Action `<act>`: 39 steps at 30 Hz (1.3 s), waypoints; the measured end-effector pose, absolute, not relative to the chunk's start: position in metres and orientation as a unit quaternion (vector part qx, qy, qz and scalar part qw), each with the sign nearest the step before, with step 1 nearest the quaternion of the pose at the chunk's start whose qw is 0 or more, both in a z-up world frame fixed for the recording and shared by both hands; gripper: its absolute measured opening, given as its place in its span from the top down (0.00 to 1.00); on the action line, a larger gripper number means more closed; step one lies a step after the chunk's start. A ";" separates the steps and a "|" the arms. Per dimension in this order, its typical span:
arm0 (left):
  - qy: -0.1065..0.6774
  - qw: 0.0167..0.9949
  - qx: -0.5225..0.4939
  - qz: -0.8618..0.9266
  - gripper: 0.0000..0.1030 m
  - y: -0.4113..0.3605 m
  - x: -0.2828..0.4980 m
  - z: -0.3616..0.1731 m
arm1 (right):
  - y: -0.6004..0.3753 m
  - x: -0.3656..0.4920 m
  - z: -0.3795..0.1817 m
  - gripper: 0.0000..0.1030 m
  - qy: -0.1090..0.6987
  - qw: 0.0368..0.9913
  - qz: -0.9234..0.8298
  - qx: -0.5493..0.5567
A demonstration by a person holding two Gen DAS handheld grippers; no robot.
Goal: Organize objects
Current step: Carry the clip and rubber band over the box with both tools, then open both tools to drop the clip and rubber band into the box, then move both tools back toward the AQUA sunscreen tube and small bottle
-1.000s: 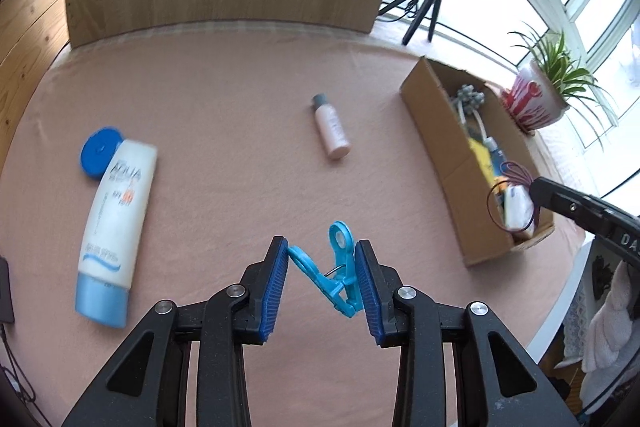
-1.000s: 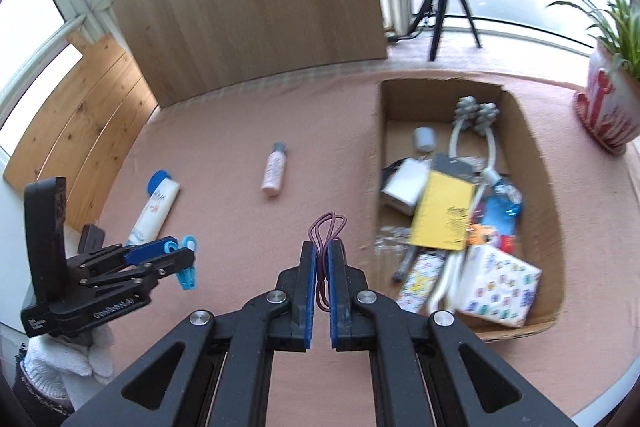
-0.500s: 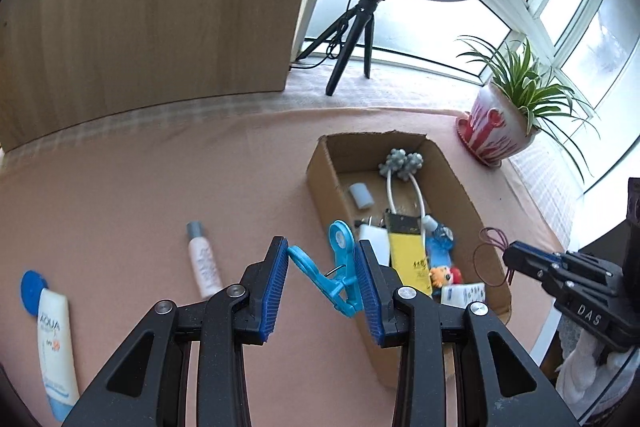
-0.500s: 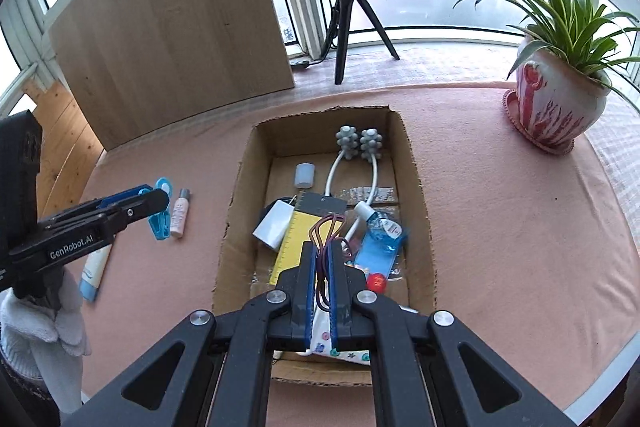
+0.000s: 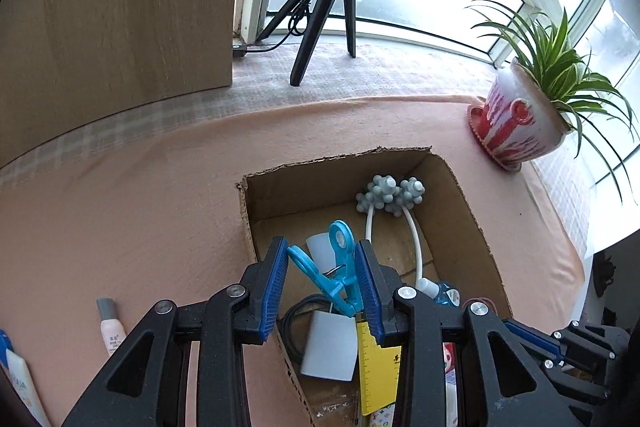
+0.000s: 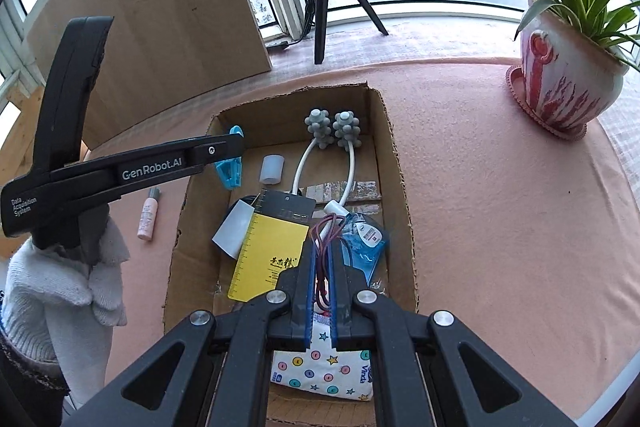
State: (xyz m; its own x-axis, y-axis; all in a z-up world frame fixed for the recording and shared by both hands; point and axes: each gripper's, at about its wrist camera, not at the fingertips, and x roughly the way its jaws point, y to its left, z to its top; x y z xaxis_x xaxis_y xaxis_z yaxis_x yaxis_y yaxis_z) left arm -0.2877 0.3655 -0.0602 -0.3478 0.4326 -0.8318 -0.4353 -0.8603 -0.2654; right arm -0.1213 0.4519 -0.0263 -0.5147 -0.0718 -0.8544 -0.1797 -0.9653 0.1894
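Note:
My left gripper (image 5: 322, 279) is shut on a blue plastic clip (image 5: 340, 267) and hangs over the near left part of an open cardboard box (image 5: 320, 195). From the right wrist view, the left gripper (image 6: 236, 147) reaches in from the left over the box (image 6: 296, 95), with the clip (image 6: 230, 171) hanging below its tip. My right gripper (image 6: 322, 267) is shut on a dark red hair tie (image 6: 326, 231) above the box's near half. The box holds a grey ball massager (image 6: 332, 129), a yellow notebook (image 6: 272, 251), a white cap (image 6: 272, 169) and a patterned tissue pack (image 6: 320, 371).
A small pink bottle (image 5: 112, 331) and a sunscreen tube (image 5: 20, 383) lie on the pink cloth left of the box. A potted plant (image 6: 568, 79) stands at the right. A ring-light tripod (image 6: 324, 7) and a wooden panel (image 5: 120, 7) stand behind. A white-gloved hand (image 6: 60, 287) holds the left gripper.
Both grippers have swung from the open cloth to above the box. The left still carries the blue clip and the right the hair tie.

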 end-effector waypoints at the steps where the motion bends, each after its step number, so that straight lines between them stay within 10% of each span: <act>1: 0.003 0.263 -0.507 0.821 0.64 0.367 -0.289 -0.062 | 0.453 -0.122 -0.027 0.95 0.128 0.032 0.861 -0.492; 5: -0.016 0.273 -0.508 0.817 0.54 0.369 -0.293 -0.063 | 0.455 -0.122 -0.027 0.91 0.137 0.023 0.866 -0.481; 7: -0.014 0.271 -0.510 0.816 0.37 0.369 -0.293 -0.062 | 0.457 -0.123 -0.026 0.56 0.145 0.021 0.865 -0.479; 9: -0.010 0.271 -0.509 0.817 0.37 0.368 -0.291 -0.060 | 0.458 -0.121 -0.024 0.45 0.151 0.026 0.870 -0.468; 39: 0.012 0.219 -0.459 0.861 0.29 0.217 -0.200 0.004 | 0.373 -0.103 0.000 0.45 0.139 -0.005 0.883 -0.448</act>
State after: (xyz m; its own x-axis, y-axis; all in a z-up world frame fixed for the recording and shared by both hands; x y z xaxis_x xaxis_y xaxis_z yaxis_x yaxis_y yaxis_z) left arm -0.1995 0.2167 0.0038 -0.4820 0.3663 -0.7959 -0.3891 -0.9034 -0.1802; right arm -0.1026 0.3734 0.0002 -0.5983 -0.1332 -0.7901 -0.1157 -0.9614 0.2497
